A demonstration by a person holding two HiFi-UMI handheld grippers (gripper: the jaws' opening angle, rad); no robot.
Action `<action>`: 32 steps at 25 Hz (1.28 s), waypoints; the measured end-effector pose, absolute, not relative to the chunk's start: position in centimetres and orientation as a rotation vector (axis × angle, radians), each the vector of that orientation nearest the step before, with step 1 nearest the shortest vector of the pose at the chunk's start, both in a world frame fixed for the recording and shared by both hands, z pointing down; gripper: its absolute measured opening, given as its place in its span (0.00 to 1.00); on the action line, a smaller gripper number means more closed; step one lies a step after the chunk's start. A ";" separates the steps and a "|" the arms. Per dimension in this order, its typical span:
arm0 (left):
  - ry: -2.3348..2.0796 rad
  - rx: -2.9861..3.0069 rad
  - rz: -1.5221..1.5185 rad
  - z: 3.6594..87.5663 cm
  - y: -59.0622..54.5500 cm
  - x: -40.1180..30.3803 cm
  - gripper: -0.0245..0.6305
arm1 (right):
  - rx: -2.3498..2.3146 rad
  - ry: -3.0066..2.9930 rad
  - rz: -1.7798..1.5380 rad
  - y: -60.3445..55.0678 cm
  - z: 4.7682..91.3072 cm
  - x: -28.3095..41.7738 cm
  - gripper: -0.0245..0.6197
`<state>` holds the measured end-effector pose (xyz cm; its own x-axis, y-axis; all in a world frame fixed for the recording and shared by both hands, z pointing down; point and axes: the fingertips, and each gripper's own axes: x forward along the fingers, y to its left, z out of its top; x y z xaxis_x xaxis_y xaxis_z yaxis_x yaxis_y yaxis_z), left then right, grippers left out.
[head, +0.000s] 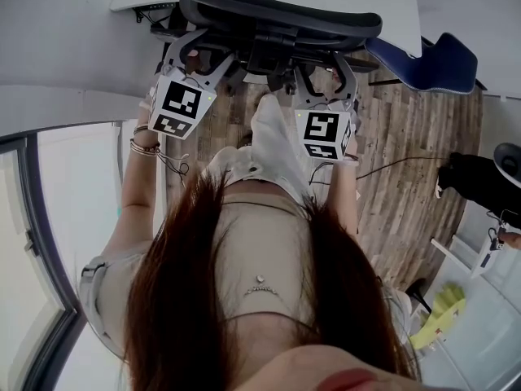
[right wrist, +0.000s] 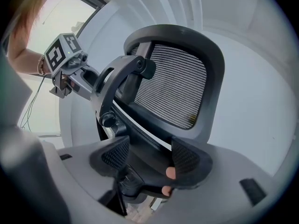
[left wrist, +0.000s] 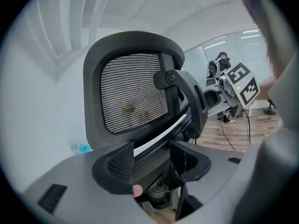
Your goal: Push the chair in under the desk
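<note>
left gripper point(head: 199, 51) and right gripper point(head: 324, 72) at chair point(head: 277, 15) back
jaws of each stand apart, chair frame showing in the gap.

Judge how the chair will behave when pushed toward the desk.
The chair probably won't flex: its backrest frame looks thick and rigid. The mesh panel would likely give if pressed. Casters aren't clearly visible, so easy rolling on the plank floor is only a guess.

We read no words, brands or numbers anywhere. The white plastic cube point(head: 181, 104) on the left gripper point(head: 199, 53) and the matching cube point(head: 324, 133) on the right gripper point(head: 324, 76) bear only black square marker patterns. A small blue label point(left wrist: 81, 148) is too blurred to read.
</note>
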<state>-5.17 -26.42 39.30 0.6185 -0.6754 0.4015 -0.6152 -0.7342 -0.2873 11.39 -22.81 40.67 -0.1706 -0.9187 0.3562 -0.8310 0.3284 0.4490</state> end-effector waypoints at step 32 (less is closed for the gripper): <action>1.087 -2.723 -0.751 39.0 -31.4 -6.0 0.40 | 1.512 -2.059 -0.229 -27.7 40.5 10.6 0.48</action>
